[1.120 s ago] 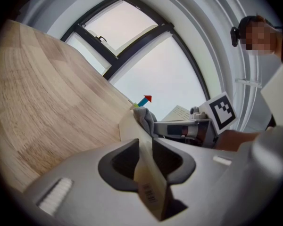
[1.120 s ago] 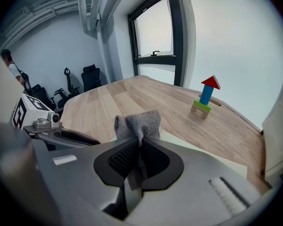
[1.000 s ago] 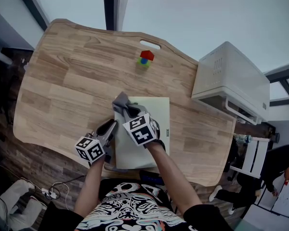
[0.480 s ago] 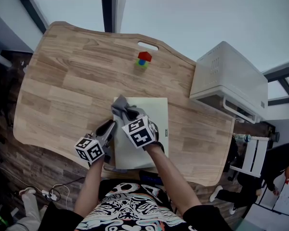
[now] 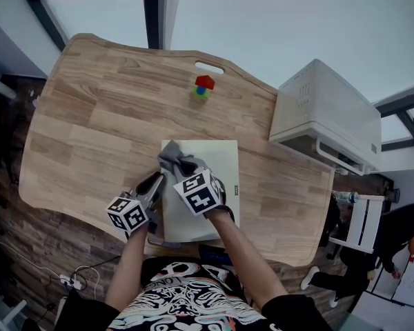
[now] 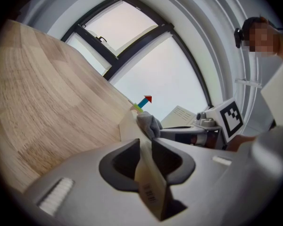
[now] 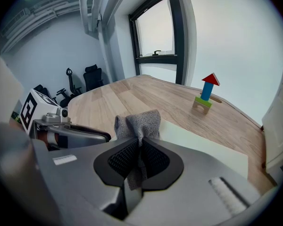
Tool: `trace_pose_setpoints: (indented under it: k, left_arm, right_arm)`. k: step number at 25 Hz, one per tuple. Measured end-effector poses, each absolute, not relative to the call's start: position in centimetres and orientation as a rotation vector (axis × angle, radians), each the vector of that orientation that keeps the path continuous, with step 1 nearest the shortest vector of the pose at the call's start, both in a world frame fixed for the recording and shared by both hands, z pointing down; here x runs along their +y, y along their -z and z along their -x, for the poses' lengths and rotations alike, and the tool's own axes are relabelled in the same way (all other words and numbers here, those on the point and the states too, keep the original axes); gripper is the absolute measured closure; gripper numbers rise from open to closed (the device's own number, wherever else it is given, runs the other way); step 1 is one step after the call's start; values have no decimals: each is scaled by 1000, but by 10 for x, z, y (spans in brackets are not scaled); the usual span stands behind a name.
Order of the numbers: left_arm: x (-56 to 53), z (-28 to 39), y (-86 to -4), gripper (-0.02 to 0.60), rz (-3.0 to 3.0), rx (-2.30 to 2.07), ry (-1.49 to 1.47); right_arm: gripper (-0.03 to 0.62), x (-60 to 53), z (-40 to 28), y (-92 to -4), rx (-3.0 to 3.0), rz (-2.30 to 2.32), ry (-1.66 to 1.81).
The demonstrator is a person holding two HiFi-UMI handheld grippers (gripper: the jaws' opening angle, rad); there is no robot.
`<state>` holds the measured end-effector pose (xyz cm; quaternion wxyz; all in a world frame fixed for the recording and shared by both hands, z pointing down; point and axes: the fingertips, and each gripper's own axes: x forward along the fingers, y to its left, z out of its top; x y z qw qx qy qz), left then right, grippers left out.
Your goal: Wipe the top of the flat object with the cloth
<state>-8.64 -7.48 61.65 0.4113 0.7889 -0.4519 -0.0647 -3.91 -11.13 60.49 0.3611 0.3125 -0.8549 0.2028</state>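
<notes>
1. Step: mid-wipe, I'd say. Cloth is on the board top and the board is braced.
2. Task obj: pale cream flat rectangular board (image 5: 215, 163) lies flat on the light wood-grain table (image 5: 100, 116), centre, close to the person's side edge. Most of the top is bare.
3. L gripper (image 5: 157, 183): jaws narrow, clamped on the board's left edge. The left gripper view shows the thin edge pinched between the pads (image 6: 132, 160), so it works as an anchor.
4. R gripper (image 5: 182, 165): jaws closed on the bunched grey knit cloth (image 5: 170, 153). The right gripper view shows fabric squeezed between the ribbed pads (image 7: 156, 160), with a tuft sticking out in front. Angled down onto the board.
5. Cloth pos: at the board's far-left corner, touching the top, just beside the L gripper's tips.
6. Next (est.): drag R across toward the right edge, then step toward the person in rows, keeping downward pressure. L keeps its grip so the board doesn't slide.
7. Watch: the first strokes start right by the L jaws, so avoid snagging the cloth on them. The grip on the cloth looks firm enough for dragging.
8. Not in play: small red/blue/green toy block stack (image 5: 203, 87) at the far side and the white box appliance (image 5: 324, 112) at right, both well apart from the board.
</notes>
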Motion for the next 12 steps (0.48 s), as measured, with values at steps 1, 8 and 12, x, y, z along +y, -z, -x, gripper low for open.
trace_pose_setpoints:
  k: [1,8,12]
  left_arm:
    - [-75,86,-617,440,-1986,-1138,163]
    - [-75,87,-617,443,-1986,-1142,165]
    - [-74,87,-617,443,-1986,-1144,164]
  right_arm:
    - [574,-111,39,-605,-2203,-805,-522]
    - [574,-105,38,-605,-2203,-800,-521]
    - [574,-102,37,-606,-2202,-796,-523]
